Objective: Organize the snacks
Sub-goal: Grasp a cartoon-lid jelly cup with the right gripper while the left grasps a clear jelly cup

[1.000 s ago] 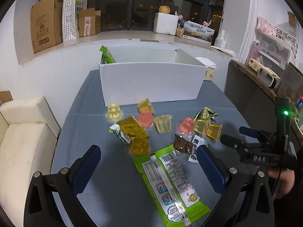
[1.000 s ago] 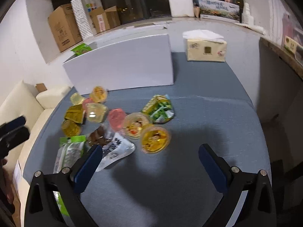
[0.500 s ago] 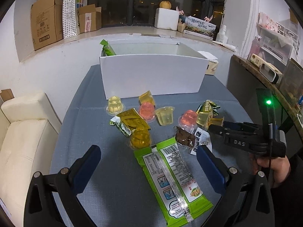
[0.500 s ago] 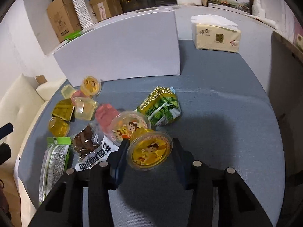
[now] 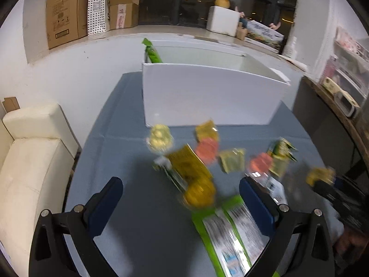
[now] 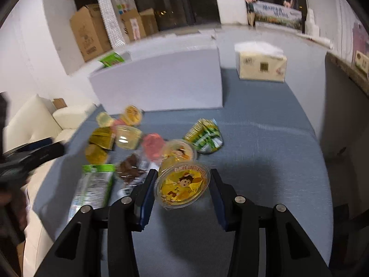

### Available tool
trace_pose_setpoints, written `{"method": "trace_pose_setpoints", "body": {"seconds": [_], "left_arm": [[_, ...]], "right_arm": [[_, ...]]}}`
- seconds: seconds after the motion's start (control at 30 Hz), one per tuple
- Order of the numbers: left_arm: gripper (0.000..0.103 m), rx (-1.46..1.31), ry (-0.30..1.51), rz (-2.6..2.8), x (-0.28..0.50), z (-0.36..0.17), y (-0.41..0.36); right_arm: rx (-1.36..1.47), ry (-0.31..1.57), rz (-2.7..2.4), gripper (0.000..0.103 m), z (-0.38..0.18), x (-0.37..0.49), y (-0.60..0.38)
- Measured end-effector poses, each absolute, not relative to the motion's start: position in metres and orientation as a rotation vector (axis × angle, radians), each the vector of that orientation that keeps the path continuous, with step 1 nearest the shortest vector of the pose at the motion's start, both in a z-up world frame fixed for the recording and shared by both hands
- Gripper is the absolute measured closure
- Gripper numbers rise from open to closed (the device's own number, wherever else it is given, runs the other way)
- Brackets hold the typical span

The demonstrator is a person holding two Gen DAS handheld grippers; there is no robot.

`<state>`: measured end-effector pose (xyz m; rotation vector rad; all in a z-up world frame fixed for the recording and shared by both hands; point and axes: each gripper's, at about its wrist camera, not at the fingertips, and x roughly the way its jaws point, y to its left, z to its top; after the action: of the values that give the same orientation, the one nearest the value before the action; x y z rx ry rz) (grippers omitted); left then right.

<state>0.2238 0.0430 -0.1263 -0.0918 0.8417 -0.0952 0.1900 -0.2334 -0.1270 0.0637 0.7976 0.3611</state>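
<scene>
My right gripper [image 6: 182, 184] is shut on a yellow jelly cup [image 6: 182, 185] and holds it above the grey-blue table [image 6: 265, 150]; the cup also shows at the right of the left wrist view [image 5: 319, 175]. Several jelly cups and snack packets [image 6: 129, 138] lie in a cluster in front of the white box [image 6: 159, 85]. My left gripper [image 5: 182, 200] is open and empty over the near part of the cluster, above an orange jelly cup [image 5: 199, 192] and a long green packet [image 5: 226, 235]. A green packet [image 5: 152, 53] sticks out of the box's left corner [image 5: 207, 97].
A tissue box [image 6: 261, 63] stands on the table right of the white box. A cream sofa [image 5: 27, 150] is at the table's left. A dark cabinet [image 5: 327, 120] borders the right side. Cardboard boxes [image 5: 66, 11] sit on the window ledge behind.
My right gripper has lifted the yellow jelly cup off the table and pulled back from the cluster. My left gripper has moved forward toward the snacks, blurring its view.
</scene>
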Motion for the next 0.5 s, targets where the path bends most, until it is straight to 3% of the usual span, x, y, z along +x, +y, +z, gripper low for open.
{"method": "trace_pose_setpoints", "body": {"seconds": [0.5], "left_arm": [[0.000,-0.060,0.887,-0.014,0.314,-0.166,0.051]], "right_arm": [[0.094,0.777,0.354,0.055,-0.109,0.159,-0.238]]}}
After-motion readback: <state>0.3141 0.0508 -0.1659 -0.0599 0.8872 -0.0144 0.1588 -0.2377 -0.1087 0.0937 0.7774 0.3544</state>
